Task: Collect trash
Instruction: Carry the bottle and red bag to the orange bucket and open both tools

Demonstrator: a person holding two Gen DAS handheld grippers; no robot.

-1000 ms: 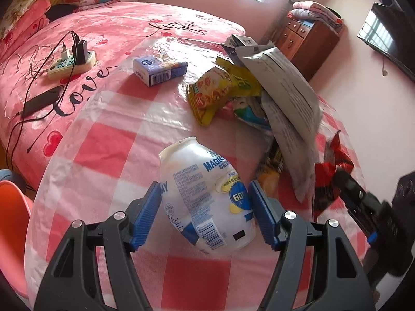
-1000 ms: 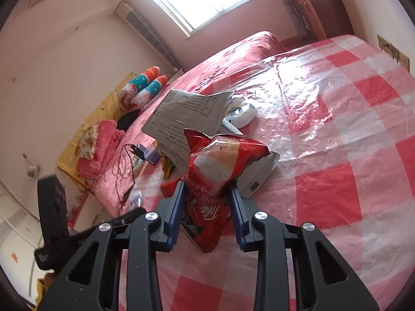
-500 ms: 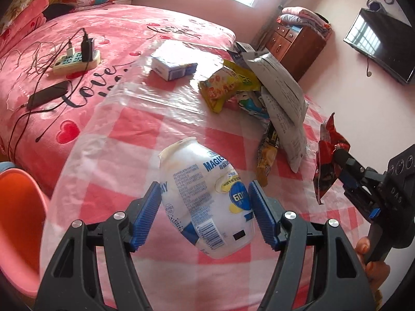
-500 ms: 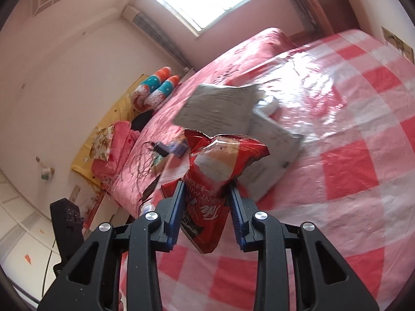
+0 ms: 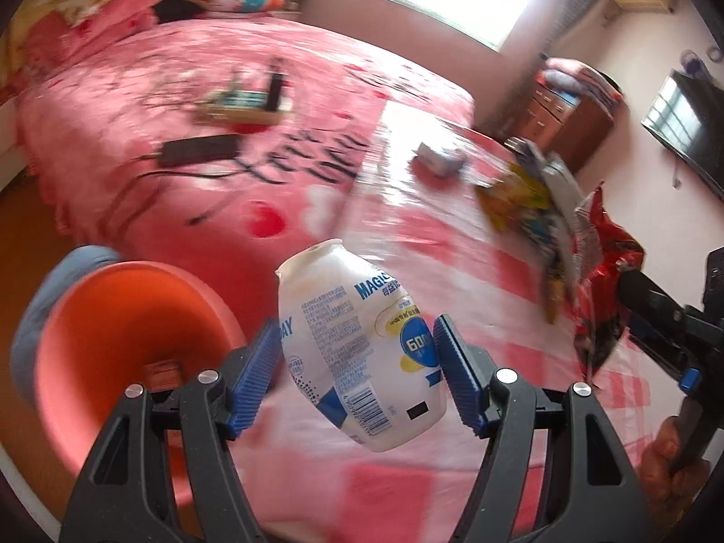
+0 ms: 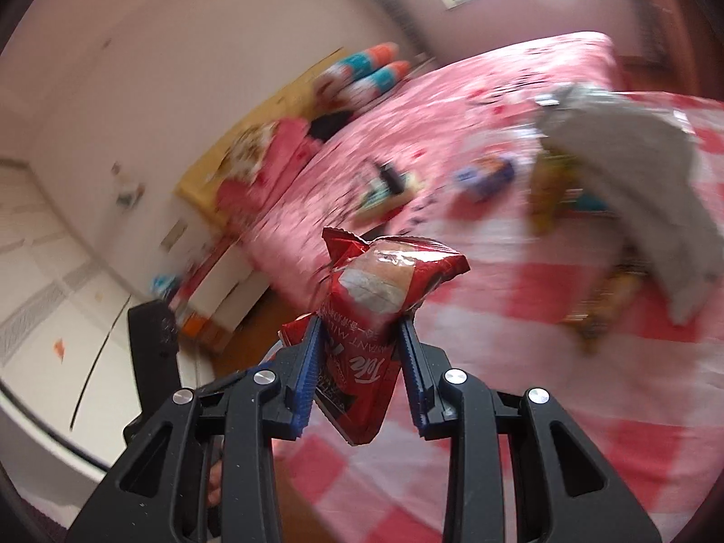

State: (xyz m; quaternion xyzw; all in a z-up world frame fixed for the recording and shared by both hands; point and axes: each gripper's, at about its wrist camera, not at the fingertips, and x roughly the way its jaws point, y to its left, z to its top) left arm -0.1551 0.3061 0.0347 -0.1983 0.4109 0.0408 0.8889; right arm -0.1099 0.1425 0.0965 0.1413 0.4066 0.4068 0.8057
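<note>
Carry step: my left gripper (image 5: 357, 357) clamps the white bottle (image 5: 357, 353), my right gripper (image 6: 359, 362) pinches the red wrapper (image 6: 375, 312); next, I judge, drop both into the orange bin (image 5: 113, 344).

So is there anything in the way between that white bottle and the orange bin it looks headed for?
Nothing visible. The left tool holds the white bottle in the air, and the orange bin sits open just to its left in the left wrist view, with only clear space between them. The bin's inside is blurred, so its contents are unclear.
</note>
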